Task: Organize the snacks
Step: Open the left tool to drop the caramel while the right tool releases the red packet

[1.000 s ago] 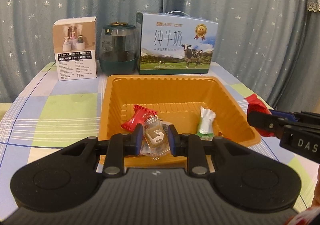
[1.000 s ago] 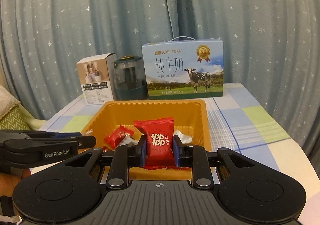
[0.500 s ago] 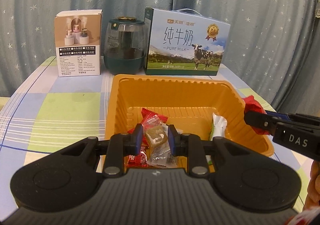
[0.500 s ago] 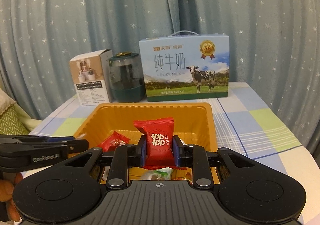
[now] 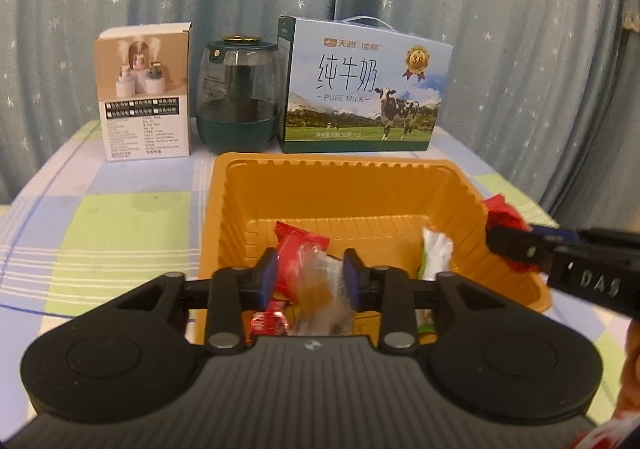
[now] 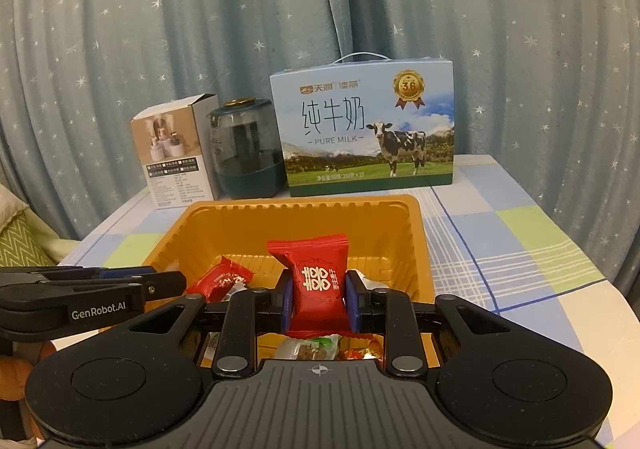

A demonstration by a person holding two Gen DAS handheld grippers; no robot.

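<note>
A red wrapped candy (image 6: 318, 283) is clamped between the pads of the right gripper (image 6: 317, 303) above the orange plastic tray (image 6: 418, 249), on a checked tablecloth (image 6: 516, 233). The left gripper (image 5: 309, 277) is spread wide over the tray, where a blurred clear-wrapped candy (image 5: 320, 289) is seen between its fingers, with no contact visible, beside other sweets; behind stands a pure milk carton (image 5: 362, 95)

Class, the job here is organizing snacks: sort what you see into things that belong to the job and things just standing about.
Belong to the job:
- orange tray
- red candy held in the right gripper
- loose wrapped snacks in the tray
- left gripper, open above the tray

Standing about:
- milk carton
- green jar
- small product box
- starry curtain
</note>
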